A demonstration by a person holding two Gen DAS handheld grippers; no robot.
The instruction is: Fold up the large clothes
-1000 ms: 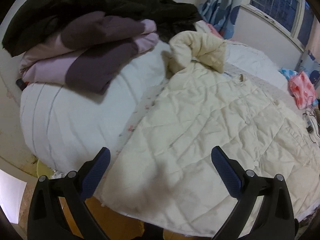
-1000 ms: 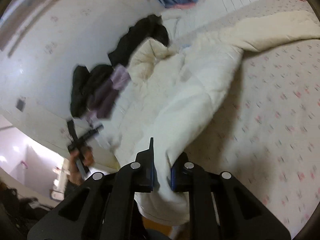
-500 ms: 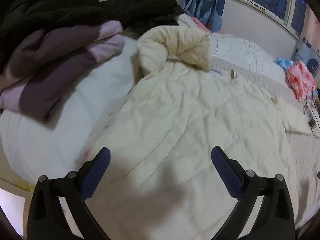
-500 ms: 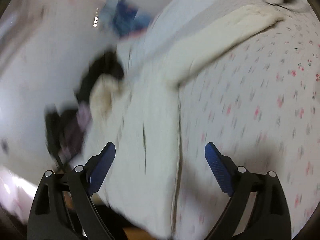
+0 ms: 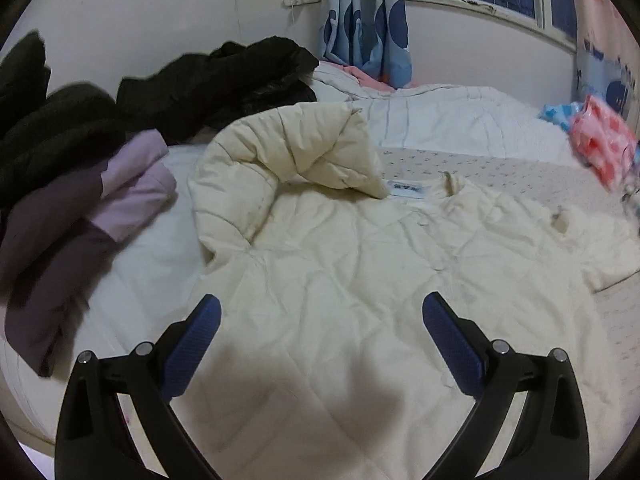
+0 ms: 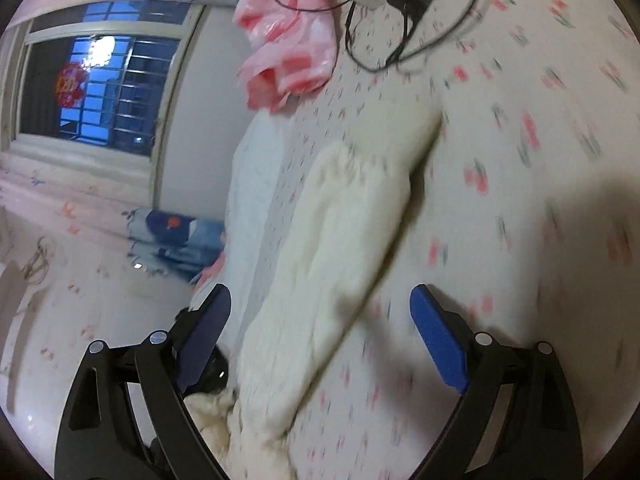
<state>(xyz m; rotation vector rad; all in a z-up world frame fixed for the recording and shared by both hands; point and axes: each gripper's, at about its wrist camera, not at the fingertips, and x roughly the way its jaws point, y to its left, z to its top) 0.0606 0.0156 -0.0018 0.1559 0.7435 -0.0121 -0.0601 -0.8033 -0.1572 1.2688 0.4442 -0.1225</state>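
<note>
A cream quilted jacket (image 5: 352,280) lies spread flat on the bed, its hood (image 5: 288,160) folded over at the far end. My left gripper (image 5: 320,340) is open and empty, hovering over the jacket's lower half. In the right wrist view a cream sleeve (image 6: 340,240) of the jacket stretches across the flowered sheet (image 6: 520,160). My right gripper (image 6: 320,332) is open and empty, just above the sleeve's near part.
A stack of folded purple and dark clothes (image 5: 80,200) and black garments (image 5: 224,80) lies left of the jacket. A pink checked bag (image 6: 288,40), a charger and black cables (image 6: 400,0) lie beyond the sleeve. A white quilt (image 5: 440,120), window and curtains are behind.
My right gripper let go of the cream jacket edge, opened, and swung toward the sleeve. My left gripper moved forward over the jacket, staying open.
</note>
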